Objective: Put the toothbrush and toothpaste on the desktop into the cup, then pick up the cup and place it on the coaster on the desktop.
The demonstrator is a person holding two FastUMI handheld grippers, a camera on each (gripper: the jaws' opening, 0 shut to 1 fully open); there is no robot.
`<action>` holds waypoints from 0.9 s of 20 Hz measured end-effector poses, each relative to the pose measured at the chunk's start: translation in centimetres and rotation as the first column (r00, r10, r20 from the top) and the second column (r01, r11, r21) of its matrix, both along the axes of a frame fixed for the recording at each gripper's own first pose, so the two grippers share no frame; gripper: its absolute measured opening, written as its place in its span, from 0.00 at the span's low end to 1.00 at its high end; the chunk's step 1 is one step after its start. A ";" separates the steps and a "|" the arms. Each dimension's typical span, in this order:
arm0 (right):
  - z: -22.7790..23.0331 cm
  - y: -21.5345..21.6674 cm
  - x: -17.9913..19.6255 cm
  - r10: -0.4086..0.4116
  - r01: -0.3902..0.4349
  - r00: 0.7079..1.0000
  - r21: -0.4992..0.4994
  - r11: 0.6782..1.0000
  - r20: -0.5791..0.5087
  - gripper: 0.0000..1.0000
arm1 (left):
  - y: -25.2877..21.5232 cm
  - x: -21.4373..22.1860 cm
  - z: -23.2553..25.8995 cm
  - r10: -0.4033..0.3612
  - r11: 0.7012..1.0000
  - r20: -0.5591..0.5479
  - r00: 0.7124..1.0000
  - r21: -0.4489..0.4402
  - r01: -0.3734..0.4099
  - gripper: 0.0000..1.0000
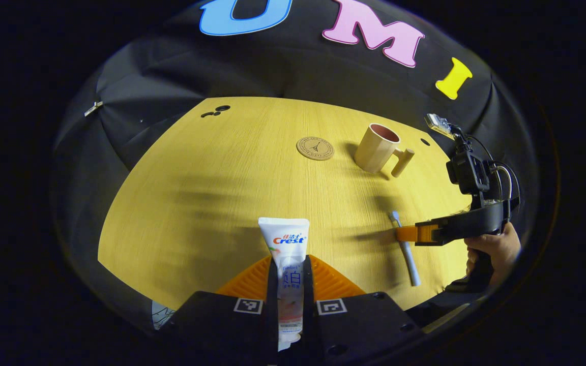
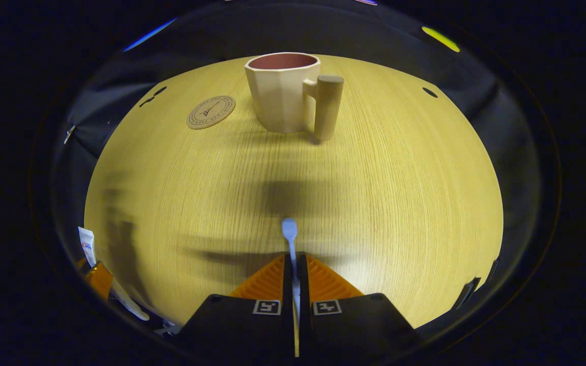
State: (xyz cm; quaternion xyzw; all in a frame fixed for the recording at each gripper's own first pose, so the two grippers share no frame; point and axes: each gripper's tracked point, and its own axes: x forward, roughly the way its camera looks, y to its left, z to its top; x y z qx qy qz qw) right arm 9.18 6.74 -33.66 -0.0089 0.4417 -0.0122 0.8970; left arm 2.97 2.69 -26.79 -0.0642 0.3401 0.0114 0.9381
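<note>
Left tool (image 1: 290, 284) clamps toothpaste (image 1: 287, 254); right tool (image 2: 294, 277) clamps toothbrush (image 2: 290, 239).

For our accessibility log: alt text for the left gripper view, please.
The left tool grips a toothpaste tube over a wooden desktop. Farther off stand a cup and a coaster, while the right tool closes on a toothbrush.

Left gripper (image 1: 290, 284): black housing bearing two square black-and-white markers; ribbed finger faces. Right gripper (image 1: 405, 233): black pistol-style body; camera block on top; black looping cables.
</note>
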 end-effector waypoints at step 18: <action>13.4 1.9 -2.5 0.087 -0.217 0.875 0.227 0.949 0.476 0.05 | -4.2 4.0 8.8 -0.011 0.996 0.291 0.957 -0.078 0.035 0.24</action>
